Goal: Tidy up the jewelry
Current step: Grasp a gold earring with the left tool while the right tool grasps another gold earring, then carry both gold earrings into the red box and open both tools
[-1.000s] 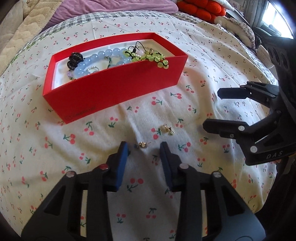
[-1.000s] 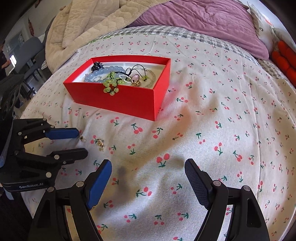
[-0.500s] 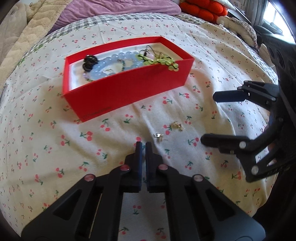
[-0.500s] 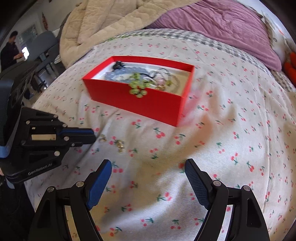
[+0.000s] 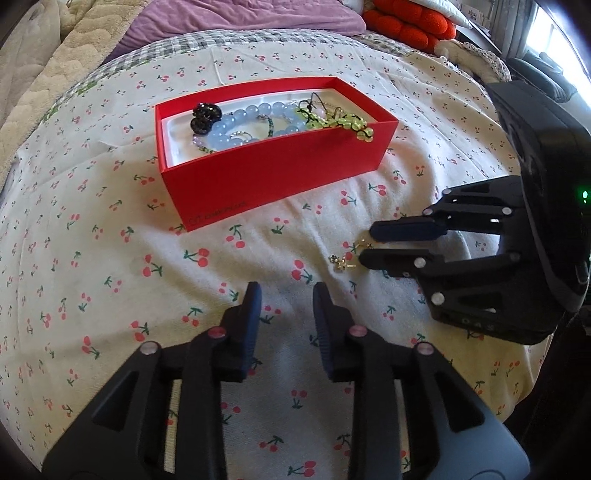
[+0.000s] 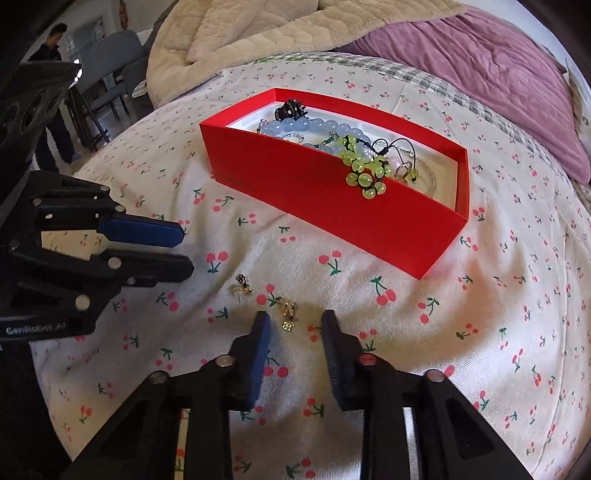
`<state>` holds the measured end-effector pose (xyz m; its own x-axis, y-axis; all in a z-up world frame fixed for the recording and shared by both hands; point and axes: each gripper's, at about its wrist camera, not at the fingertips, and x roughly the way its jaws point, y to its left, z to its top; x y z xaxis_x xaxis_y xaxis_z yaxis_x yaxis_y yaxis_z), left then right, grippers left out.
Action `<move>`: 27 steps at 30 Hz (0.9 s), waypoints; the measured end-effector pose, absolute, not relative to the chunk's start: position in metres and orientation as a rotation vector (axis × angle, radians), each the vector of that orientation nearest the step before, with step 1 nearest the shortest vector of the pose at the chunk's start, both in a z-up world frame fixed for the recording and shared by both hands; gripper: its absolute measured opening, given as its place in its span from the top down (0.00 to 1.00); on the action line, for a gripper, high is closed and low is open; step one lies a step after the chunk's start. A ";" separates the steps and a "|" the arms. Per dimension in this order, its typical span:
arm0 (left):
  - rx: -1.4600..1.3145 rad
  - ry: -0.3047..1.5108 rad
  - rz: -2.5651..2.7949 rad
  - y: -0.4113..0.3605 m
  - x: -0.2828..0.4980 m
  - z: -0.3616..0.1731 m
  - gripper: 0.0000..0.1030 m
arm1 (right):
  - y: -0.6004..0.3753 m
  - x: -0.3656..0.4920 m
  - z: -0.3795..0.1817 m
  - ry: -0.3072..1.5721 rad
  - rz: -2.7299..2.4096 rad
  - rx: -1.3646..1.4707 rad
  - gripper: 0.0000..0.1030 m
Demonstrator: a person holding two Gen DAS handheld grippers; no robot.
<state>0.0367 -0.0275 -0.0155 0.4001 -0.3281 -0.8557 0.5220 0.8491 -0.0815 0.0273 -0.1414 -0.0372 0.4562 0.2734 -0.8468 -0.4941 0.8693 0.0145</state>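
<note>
Cherry-print bedding [image 5: 110,229] covers the bed, with a purple blanket [image 6: 498,66] and a cream quilt [image 6: 258,33] bunched at the far edge. From the left wrist view a red box [image 5: 273,173] sits toward 12 o'clock, already holding a blue bead bracelet [image 5: 255,114], a black hair clip [image 5: 203,116] and a green bead bracelet [image 6: 364,170] that spills over its near wall.

Two small gold earrings lie loose on the sheet. The right gripper [image 6: 295,325] is closing, and the gold earring [image 6: 289,314] lies just past its fingertips, not yet pinched. The second earring [image 6: 242,286] rests at about 10 o'clock from it, just in front of the left gripper [image 6: 184,249]. That gripper's jaws are opening and hold nothing.

To take the piece cleanly, the right fingertips probably need to reach a little farther and press lightly into the soft sheet, so the pads meet on metal and not on a fold of cloth. A tiny earring could slip or flick away.

Nothing blocks the way to the box, though the dangling green beads crowd its near wall; dropping in at the emptier end looks safer.
</note>
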 end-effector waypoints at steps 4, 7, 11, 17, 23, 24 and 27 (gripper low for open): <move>0.216 1.017 -0.579 -0.036 0.034 -0.013 0.64 | -0.136 0.027 -0.036 0.989 0.481 -0.265 0.94; 0.217 1.008 -0.621 -0.046 0.032 -0.011 0.64 | -0.139 0.028 -0.033 0.986 0.466 -0.250 0.94; 0.241 1.018 -0.658 -0.062 0.034 -0.015 0.64 | -0.151 0.028 -0.029 0.985 0.443 -0.226 0.94; 0.285 1.046 -0.632 -0.076 0.041 -0.029 0.64 | -0.172 0.025 -0.025 0.988 0.422 -0.185 0.94; 0.301 1.035 -0.589 -0.081 0.040 -0.033 0.70 | -0.182 0.023 -0.024 1.003 0.409 -0.165 0.94; 0.305 1.033 -0.582 -0.081 0.040 -0.033 0.72 | -0.183 0.023 -0.023 1.001 0.411 -0.169 0.94; 0.317 1.032 -0.558 -0.083 0.042 -0.033 0.80 | -0.183 0.022 -0.023 1.001 0.410 -0.167 0.94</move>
<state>0.0418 -0.0834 -0.0334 0.3927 -0.2860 -0.8741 0.5751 0.8181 -0.0093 0.0219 -0.1831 -0.0228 0.4706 0.2575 -0.8439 -0.4090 0.9112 0.0499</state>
